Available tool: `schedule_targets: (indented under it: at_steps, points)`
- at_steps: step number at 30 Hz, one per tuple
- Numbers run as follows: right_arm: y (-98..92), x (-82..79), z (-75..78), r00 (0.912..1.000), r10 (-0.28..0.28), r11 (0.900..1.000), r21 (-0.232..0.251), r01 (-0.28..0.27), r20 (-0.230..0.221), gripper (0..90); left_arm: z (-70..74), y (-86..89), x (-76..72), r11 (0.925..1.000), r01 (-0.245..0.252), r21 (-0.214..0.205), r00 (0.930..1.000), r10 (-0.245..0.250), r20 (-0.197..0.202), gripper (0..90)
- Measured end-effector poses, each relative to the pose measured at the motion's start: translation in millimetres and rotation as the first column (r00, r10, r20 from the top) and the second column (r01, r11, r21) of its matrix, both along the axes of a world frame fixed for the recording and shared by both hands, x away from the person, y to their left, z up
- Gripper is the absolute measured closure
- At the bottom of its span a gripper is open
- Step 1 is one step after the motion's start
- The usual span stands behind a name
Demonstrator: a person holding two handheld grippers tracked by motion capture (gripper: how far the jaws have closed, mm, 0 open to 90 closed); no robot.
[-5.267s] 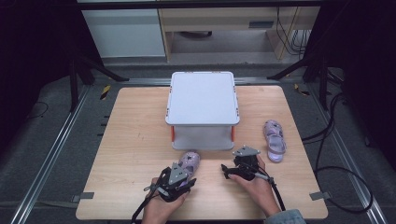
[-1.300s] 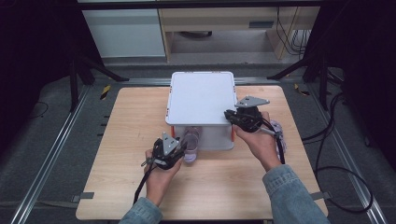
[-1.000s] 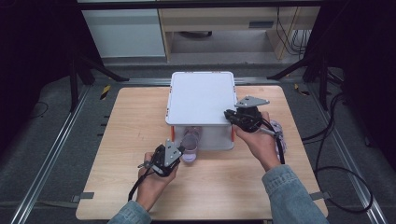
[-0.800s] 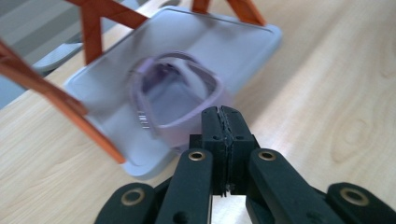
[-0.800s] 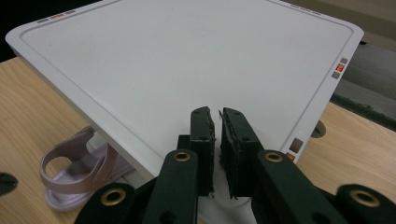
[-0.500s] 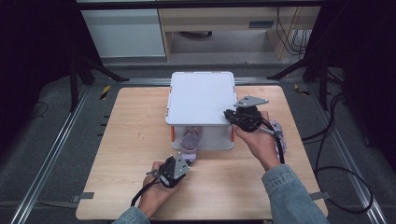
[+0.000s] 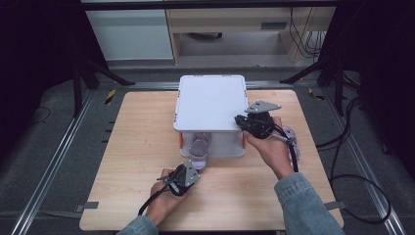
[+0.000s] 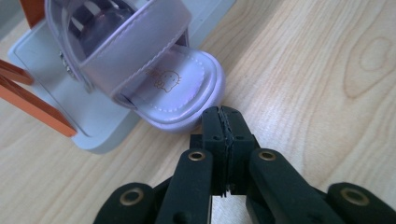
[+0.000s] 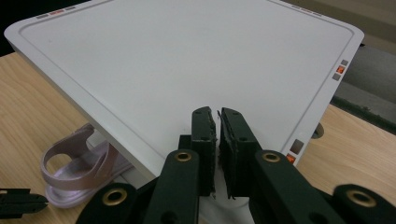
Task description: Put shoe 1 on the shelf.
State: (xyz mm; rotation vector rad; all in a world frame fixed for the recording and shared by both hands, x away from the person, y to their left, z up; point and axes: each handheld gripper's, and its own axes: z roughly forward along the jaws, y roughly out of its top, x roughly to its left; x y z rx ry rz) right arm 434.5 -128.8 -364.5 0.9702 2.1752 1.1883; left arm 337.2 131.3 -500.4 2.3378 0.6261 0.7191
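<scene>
High view: the left gripper (image 7: 192, 175) sits just before a lilac sandal (image 7: 199, 151) poking from under the white lidded box (image 7: 211, 103); the right gripper (image 7: 241, 120) rests on the lid's corner. Left gripper view: jaws closed, empty, touching the sandal's toe (image 8: 175, 91). Right gripper view: jaws nearly closed over the lid (image 9: 187, 65).

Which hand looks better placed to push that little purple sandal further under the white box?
Probably the left. The left gripper sits shut right at the sandal's toe, which sticks out from under the white box. The right gripper rests up at the lid's edge.
</scene>
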Motion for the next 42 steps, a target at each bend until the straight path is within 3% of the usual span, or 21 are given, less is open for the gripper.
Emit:
schedule_targets:
  at_steps: [18,24,30,42]
  points:
    - [-0.1,-0.8,-1.0,1.0,-0.004,1.0,0.006,0.004,0.002,84.5,-3.0,-11.5,39.6,0.9966,-0.074,-0.035,0.9972,0.074,-0.011,89.6]
    - [-0.1,-1.1,-1.3,1.0,-0.003,1.0,0.008,0.003,0.004,84.5,-5.4,-6.7,42.9,0.9955,-0.083,-0.045,0.9965,0.083,-0.016,89.6]
    - [-0.4,-0.8,-1.2,1.0,-0.003,1.0,0.009,0.003,0.003,84.3,1.7,-3.6,41.3,0.9929,-0.092,-0.075,0.9957,0.092,-0.003,89.6]
    - [-0.4,-0.8,-1.4,1.0,-0.002,1.0,0.008,0.002,0.006,84.3,1.0,-7.4,54.0,0.9905,-0.12,-0.067,0.9927,0.119,-0.017,89.5]
